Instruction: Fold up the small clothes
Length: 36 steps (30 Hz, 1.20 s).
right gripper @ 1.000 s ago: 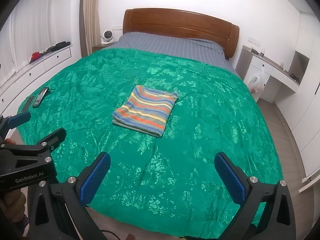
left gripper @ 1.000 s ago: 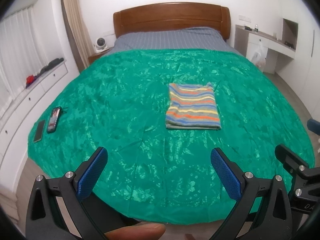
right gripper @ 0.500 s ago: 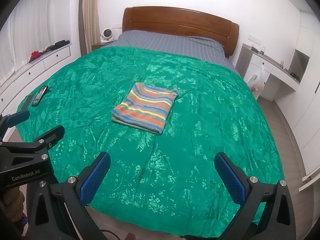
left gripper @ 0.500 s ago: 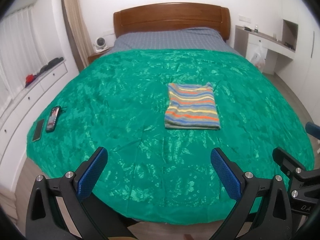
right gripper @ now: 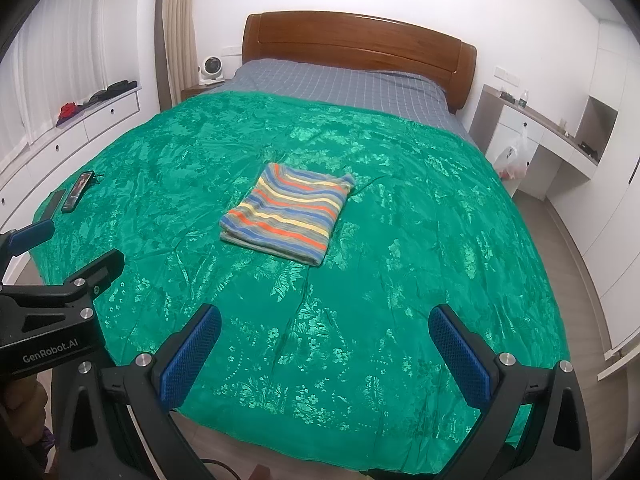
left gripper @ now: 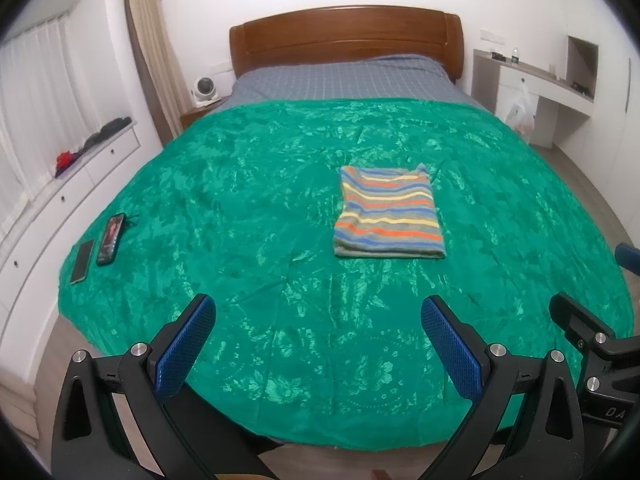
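Both wrist views sit slightly farther back than a second ago; the striped garment (left gripper: 389,216) is unmoved, folded mid-bedspread (left gripper: 248,184). Left gripper (left gripper: 318,332) and right gripper (right gripper: 325,338) gape wide, empty. Garment looks soft, light, limp; best pinched at the near folded edge.

My left gripper (left gripper: 318,322) and right gripper (right gripper: 324,330) share one build: black frames, silver screws behind the jaws, blue textured pads (right gripper: 188,354) lining them. White "GenRobot.AI" lettering marks the left gripper's body.
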Each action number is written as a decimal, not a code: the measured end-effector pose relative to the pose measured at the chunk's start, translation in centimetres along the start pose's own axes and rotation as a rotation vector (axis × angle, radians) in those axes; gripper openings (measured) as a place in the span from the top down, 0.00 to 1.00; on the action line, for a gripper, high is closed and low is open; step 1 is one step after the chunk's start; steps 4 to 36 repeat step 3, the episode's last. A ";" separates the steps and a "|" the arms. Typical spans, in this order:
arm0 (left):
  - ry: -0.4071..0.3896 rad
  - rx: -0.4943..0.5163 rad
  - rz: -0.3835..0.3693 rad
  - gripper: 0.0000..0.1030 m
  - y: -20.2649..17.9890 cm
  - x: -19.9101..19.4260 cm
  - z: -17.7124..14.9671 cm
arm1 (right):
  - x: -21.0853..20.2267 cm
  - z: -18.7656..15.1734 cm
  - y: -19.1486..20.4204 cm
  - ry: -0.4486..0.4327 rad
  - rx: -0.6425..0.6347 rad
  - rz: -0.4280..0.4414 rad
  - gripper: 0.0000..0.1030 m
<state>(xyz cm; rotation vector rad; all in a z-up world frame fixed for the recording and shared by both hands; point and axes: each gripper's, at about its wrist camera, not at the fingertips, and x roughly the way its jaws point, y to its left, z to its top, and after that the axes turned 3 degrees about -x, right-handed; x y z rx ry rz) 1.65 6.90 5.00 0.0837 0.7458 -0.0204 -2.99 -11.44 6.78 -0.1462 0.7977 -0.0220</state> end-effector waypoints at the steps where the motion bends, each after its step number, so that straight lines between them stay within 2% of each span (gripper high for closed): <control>1: -0.001 0.002 0.001 0.00 -0.1 0.0 0.0 | 0.0 0.0 0.0 0.000 0.001 -0.001 0.01; 36: -0.008 0.012 0.004 0.00 -0.2 -0.1 0.0 | 0.1 0.0 -0.1 0.001 0.002 -0.002 0.01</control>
